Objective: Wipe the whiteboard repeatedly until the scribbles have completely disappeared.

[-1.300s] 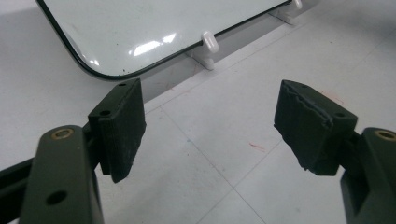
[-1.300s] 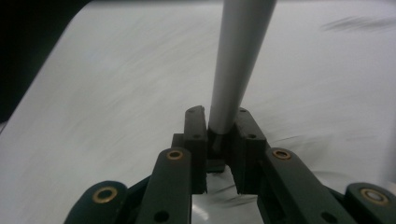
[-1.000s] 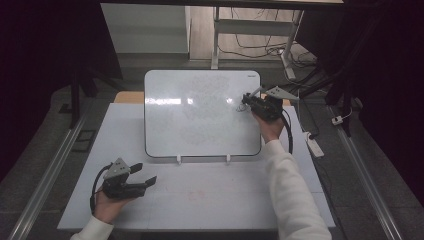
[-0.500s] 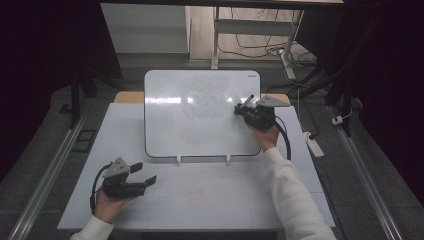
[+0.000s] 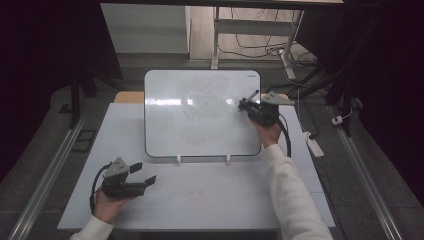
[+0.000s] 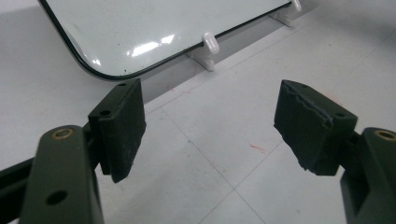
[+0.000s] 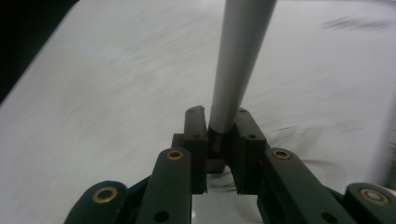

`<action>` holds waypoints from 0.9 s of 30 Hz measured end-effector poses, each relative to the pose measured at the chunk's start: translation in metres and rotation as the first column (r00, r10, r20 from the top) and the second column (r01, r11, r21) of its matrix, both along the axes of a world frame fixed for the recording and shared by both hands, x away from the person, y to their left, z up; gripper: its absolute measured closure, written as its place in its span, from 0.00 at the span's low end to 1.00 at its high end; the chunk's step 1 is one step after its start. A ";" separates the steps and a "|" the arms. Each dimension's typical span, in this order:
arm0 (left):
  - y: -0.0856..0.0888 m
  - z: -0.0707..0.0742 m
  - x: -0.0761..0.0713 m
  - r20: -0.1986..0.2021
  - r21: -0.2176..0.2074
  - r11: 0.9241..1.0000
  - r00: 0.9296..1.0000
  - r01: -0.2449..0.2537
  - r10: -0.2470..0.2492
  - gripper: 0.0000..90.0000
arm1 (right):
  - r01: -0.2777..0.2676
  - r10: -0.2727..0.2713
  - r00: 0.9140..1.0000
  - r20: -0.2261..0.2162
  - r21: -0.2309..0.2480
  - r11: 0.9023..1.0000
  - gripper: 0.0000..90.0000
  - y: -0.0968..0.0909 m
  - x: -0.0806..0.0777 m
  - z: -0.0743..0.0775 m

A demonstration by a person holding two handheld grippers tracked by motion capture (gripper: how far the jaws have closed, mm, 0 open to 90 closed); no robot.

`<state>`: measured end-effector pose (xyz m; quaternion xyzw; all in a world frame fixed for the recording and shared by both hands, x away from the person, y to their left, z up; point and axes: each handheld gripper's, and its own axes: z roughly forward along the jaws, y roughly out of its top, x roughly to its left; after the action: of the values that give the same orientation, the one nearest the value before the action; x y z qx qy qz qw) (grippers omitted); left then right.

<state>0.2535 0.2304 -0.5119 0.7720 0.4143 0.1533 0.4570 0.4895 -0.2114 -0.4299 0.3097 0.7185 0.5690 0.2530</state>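
Observation:
A white board [image 5: 200, 115] stands tilted on two small white clips [image 6: 210, 44] at the middle of the pale table [image 5: 210, 200]. At the board's right edge my right gripper [image 5: 246, 105] is shut on a grey marker [image 7: 238, 60]. The marker rises from between the jaws toward the board's surface [image 7: 116, 93], which has faint dark strokes. My left gripper [image 5: 143, 173] rests low at the table's front left. Its jaws are open with nothing between the pads [image 6: 121, 126], and it points at the board's near corner [image 6: 154, 23].
A white power strip [image 5: 313, 145] and cables lie on the floor to the right of the table. Metal rails [image 5: 50, 170] run along both sides. A desk frame [image 5: 215, 40] stands behind the board. Bare tabletop lies in front of the board.
My right gripper with the marker has shifted a little along the board's right side. The left gripper has stayed in place.

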 end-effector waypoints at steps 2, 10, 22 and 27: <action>0.000 0.001 -0.001 0.004 -0.002 1.000 1.000 0.000 0.000 0.29 | 0.012 -0.011 1.000 -0.021 0.055 0.998 0.86 -0.007 0.005 0.001; 0.000 0.000 0.000 0.000 0.001 1.000 1.000 -0.002 0.002 0.29 | -0.021 0.020 1.000 -0.012 -0.021 1.000 0.86 -0.005 -0.008 -0.006; 0.000 0.001 -0.001 0.005 -0.002 1.000 1.000 -0.005 0.005 0.29 | 0.030 -0.029 0.999 -0.026 0.050 0.998 0.86 -0.017 -0.010 -0.010; 0.000 -0.001 0.002 -0.004 -0.001 1.000 1.000 -0.005 0.005 0.29 | -0.040 0.039 0.999 -0.019 -0.032 0.999 0.86 -0.002 -0.021 -0.016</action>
<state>0.2554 0.2303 -0.5128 0.7711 0.4172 0.1530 0.4561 0.4687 -0.2131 -0.4463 0.2965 0.7360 0.5592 0.2400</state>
